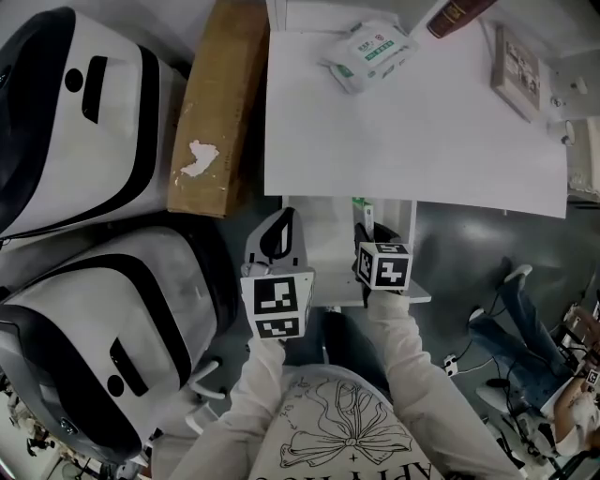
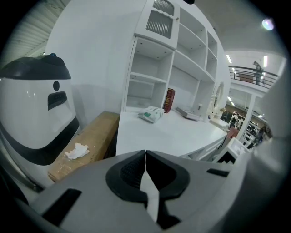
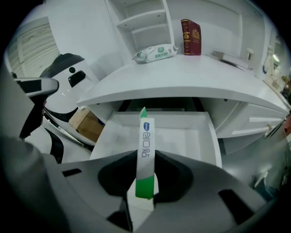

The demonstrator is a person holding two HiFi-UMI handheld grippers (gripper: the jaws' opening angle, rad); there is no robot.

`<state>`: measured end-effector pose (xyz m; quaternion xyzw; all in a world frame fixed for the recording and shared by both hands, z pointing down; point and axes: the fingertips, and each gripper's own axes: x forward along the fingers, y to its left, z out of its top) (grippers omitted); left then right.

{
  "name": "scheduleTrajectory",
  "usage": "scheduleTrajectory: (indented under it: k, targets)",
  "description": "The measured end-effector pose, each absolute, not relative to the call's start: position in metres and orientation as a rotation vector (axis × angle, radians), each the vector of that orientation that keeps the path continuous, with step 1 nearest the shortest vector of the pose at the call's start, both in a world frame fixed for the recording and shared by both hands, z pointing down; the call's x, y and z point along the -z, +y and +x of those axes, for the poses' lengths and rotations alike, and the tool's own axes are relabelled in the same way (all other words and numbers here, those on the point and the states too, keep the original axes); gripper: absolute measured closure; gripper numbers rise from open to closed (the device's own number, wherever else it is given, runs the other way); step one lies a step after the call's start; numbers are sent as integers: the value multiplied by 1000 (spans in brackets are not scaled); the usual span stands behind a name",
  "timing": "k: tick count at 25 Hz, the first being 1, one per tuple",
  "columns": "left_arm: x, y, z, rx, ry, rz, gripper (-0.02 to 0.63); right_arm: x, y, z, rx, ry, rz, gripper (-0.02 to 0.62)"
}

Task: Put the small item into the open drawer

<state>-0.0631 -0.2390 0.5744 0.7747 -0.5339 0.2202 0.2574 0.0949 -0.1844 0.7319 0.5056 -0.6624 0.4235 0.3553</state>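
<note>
My right gripper point(image 3: 145, 175) is shut on a slim white-and-green box point(image 3: 145, 150) that stands upright between the jaws. It hovers over the open white drawer point(image 3: 186, 136), which is pulled out from under the desk top. In the head view the right gripper point(image 1: 364, 230) holds the box point(image 1: 360, 208) above the drawer point(image 1: 328, 248) near its middle. My left gripper point(image 1: 284, 230) hangs at the drawer's left edge. In the left gripper view, the left gripper point(image 2: 145, 159) has its jaws shut with nothing in them.
Two large white-and-black rounded cases point(image 1: 75, 122) point(image 1: 103, 328) stand left of the desk. A brown cardboard box point(image 1: 216, 103) with a crumpled tissue point(image 1: 197, 157) lies between them and the desk. A wipes pack point(image 1: 370, 52), a red book point(image 1: 459, 14) and a frame point(image 1: 516, 66) sit on the desk.
</note>
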Motion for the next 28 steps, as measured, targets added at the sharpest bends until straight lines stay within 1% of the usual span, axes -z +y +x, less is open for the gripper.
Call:
scheduleTrajectory:
  k: [6,13,28]
  targets:
    - [-580,-239,-69,-607,-1444,2094,600,-775,-182,90,-1107,-1647,1230,506]
    - [-589,-236,-79,-621,-1449,2073,600,-800,-179,89,-1089,-1604,1173,506]
    - [-596,-234,-82,-641,-1446,2062,600,-814,-180,84,-1073,-1581,1154,499]
